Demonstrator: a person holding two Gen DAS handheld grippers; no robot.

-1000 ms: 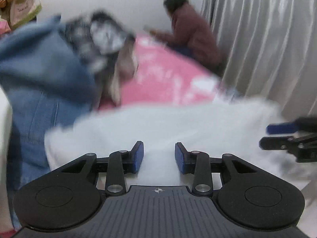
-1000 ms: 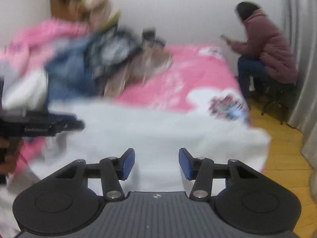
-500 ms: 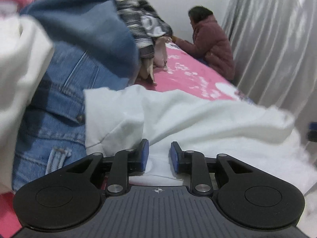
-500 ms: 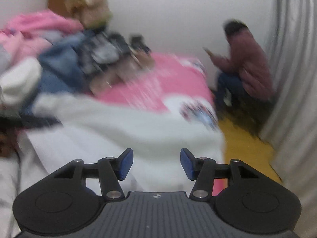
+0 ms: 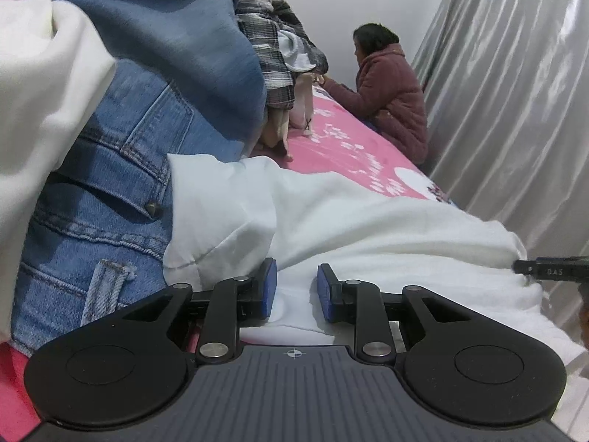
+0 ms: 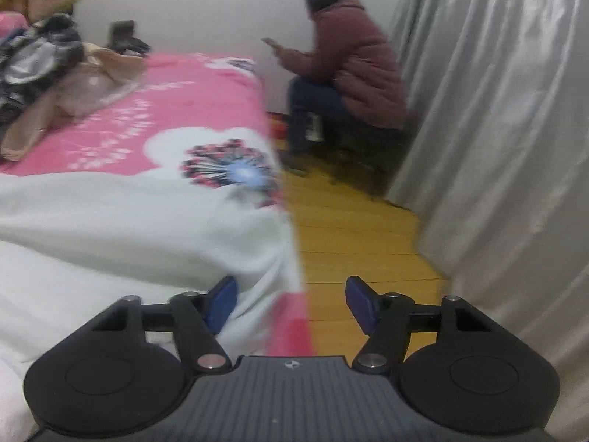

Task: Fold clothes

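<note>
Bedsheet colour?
Pink bedsheet with white flower print; clearest in right wrist view.

Black plastic left claw (image 5: 293, 289) and right claw (image 6: 291, 304): blue pads, silver screws, ribbed grey base at 6 o'clock.

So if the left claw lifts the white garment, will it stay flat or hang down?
The white garment would probably hang limp: it already lies in soft folds. It looks thick, so perhaps slightly heavy. The left claw stands open around a fold.

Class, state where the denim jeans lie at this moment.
In the left wrist view, the denim jeans lie at the left, under a blue sweatshirt and touching the white garment to their right.
</note>
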